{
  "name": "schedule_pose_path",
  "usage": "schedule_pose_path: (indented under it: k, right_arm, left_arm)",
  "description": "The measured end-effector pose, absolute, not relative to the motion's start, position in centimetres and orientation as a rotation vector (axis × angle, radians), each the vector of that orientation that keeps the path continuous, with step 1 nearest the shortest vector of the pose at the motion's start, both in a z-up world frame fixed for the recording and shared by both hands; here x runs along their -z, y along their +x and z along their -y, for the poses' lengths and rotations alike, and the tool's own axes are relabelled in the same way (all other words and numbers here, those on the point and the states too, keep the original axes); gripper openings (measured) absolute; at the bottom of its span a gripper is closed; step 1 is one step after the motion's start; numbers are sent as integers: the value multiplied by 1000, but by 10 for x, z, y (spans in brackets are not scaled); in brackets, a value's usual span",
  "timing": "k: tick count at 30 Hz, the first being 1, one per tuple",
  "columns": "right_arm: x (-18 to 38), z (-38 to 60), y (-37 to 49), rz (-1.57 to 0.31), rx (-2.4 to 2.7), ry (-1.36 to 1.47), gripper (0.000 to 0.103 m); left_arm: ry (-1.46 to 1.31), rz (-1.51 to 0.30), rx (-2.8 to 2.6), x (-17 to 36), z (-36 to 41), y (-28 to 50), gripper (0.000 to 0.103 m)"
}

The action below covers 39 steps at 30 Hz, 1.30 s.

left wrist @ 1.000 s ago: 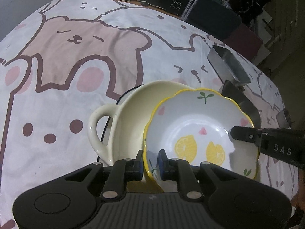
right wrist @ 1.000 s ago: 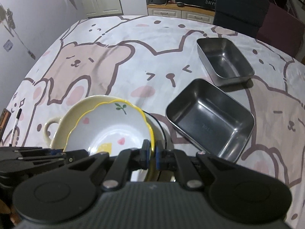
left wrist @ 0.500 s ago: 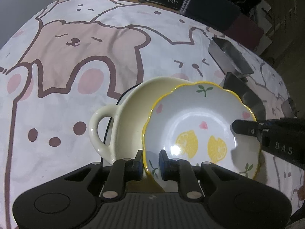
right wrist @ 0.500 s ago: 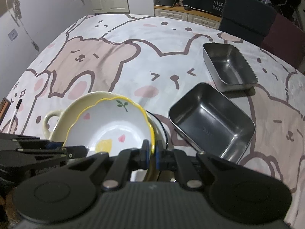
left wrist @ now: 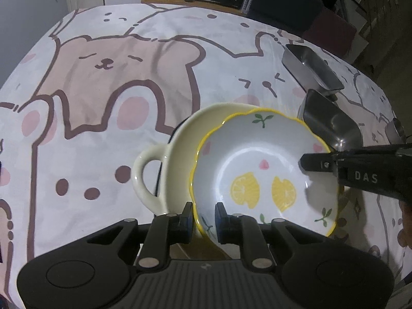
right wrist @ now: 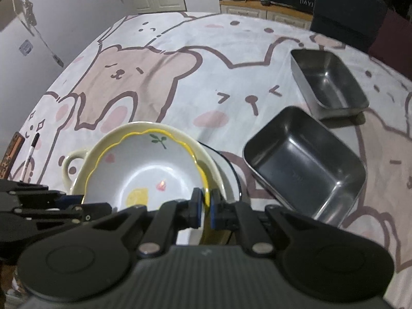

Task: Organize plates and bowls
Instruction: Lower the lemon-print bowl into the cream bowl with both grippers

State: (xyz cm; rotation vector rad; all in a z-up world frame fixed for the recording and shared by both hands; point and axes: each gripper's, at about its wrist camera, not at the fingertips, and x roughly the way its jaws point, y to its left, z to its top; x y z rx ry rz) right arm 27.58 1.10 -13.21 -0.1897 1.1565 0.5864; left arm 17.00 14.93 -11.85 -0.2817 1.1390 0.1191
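A white scalloped bowl with a yellow rim and lemon print (left wrist: 262,170) sits tilted inside a cream bowl with a loop handle (left wrist: 177,159). Both rest on a plate with a dark rim (right wrist: 229,170). My left gripper (left wrist: 203,217) has its fingers around the lemon bowl's near rim with a small gap. My right gripper (right wrist: 205,204) is shut on the opposite rim of the lemon bowl (right wrist: 144,175); its finger also shows in the left wrist view (left wrist: 319,166).
Two steel rectangular trays stand to the right: a near one (right wrist: 303,162) and a far one (right wrist: 327,85). A marker pen (right wrist: 32,149) lies at the left table edge. The bear-print cloth (left wrist: 116,77) covers the table. Dark chairs stand beyond the far edge.
The left gripper's jaws have opened slightly around the lemon bowl's rim. Both cameras have risen a little. The right gripper keeps its grip on the rim.
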Motion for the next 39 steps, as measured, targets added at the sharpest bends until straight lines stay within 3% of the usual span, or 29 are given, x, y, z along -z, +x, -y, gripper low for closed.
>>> schedule_pose_path:
  k: [16,39]
  right_arm:
    - [151,-10,289,-1268,-584,-77,10]
    - [137,-7,287,-1241,-578,-103,18]
  left_arm:
    - [-284,-1146,-137,115,-153,170,15]
    - [-280,-1160,-139,115,-155,169,11]
